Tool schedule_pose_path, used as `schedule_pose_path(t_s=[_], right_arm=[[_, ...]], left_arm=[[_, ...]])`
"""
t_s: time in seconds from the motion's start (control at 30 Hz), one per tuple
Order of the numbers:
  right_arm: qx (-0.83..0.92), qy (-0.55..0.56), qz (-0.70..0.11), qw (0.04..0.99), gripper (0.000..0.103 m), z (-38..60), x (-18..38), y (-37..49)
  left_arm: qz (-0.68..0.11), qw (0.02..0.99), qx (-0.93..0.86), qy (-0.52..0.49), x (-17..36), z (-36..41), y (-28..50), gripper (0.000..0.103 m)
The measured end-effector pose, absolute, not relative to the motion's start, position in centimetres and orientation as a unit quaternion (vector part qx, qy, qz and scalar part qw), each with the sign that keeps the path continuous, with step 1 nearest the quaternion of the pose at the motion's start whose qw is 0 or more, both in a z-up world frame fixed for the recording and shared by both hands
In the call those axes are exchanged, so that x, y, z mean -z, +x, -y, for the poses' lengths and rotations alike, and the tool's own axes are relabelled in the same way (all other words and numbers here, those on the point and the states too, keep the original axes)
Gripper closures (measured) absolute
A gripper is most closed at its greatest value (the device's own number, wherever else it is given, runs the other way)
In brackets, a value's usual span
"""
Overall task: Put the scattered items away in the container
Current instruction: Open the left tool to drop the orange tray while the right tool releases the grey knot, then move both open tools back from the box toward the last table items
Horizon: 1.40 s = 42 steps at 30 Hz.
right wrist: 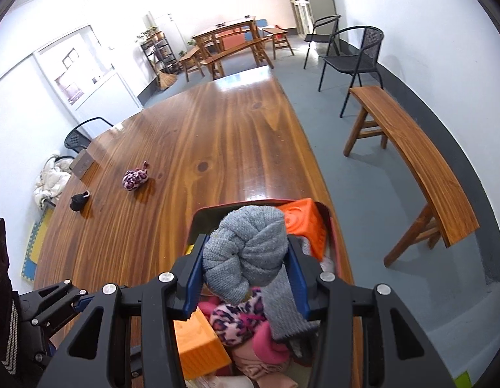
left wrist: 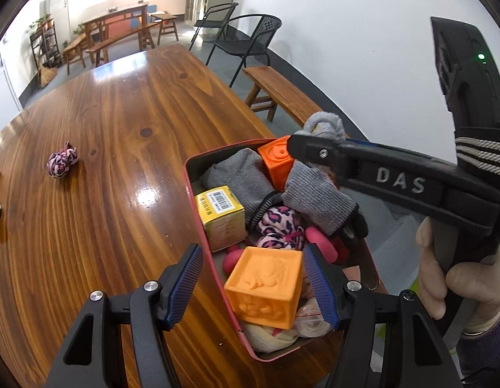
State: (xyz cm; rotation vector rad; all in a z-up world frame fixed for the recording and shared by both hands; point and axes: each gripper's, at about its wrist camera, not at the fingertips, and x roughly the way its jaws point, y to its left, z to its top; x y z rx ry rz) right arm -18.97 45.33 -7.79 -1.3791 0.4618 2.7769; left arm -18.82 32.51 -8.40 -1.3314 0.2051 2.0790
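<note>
Tin (left wrist: 198, 223) near table edge (left wrist: 97, 148), already heaped: cubes, yellow box, socks, pink bits. Left gripper (left wrist: 253, 286) over tin with jaws apart, pale orange cube (left wrist: 266, 286) between pads but loose, resting on pile. Right gripper (right wrist: 246, 278) clamped on rolled grey sock (right wrist: 246, 252), above tin, not yet dropped. Left outside: leopard sock ball (right wrist: 135, 179) and small black item (right wrist: 78, 201), well apart from tin. Roughly three pieces remaining.

A glossy varnished wooden table (left wrist: 120, 123) reflects window light beside a red metal container (left wrist: 198, 207) holding a grey knitted cloth sock (right wrist: 250, 252) and a matt orange rubbery cube (left wrist: 266, 287).
</note>
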Motion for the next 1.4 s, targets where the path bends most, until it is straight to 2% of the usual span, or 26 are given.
schedule_pose_path(t_s=[0.13, 0.2, 0.27, 0.33, 0.47, 1.0, 1.4], right_arm=[[-0.87, -0.471, -0.143, -0.028, 0.051, -44.0, 9.3, -20.4], [-0.858, -0.491, -0.145, -0.037, 0.048, -43.7, 10.3, -20.8], [-0.848, -0.506, -0.152, -0.037, 0.037, -43.8, 11.0, -21.0], [-0.844, -0.511, -0.16, -0.029, 0.03, -44.2, 11.2, -20.8], [-0.848, -0.507, -0.154, -0.018, 0.026, -44.4, 10.8, -20.3], [-0.855, -0.493, -0.156, -0.02, 0.024, -42.1, 9.0, -20.1], [-0.855, -0.499, -0.132, -0.052, 0.024, -35.5, 8.9, -22.3]], left_arm=[[-0.081, 0.303, -0.805, -0.504, 8.0, -31.8, -19.2, 0.035], [-0.085, 0.29, -0.811, -0.501, 7.9, -31.5, -19.3, 0.025], [-0.087, 0.282, -0.816, -0.497, 7.7, -31.2, -19.4, 0.024], [-0.096, 0.27, -0.822, -0.492, 7.2, -31.0, -19.4, 0.024], [-0.1, 0.267, -0.825, -0.489, 7.0, -30.9, -19.5, 0.024], [-0.103, 0.255, -0.831, -0.484, 6.9, -28.1, -18.8, 0.024], [-0.049, 0.196, -0.844, -0.496, 7.5, -20.0, -20.5, 0.024]])
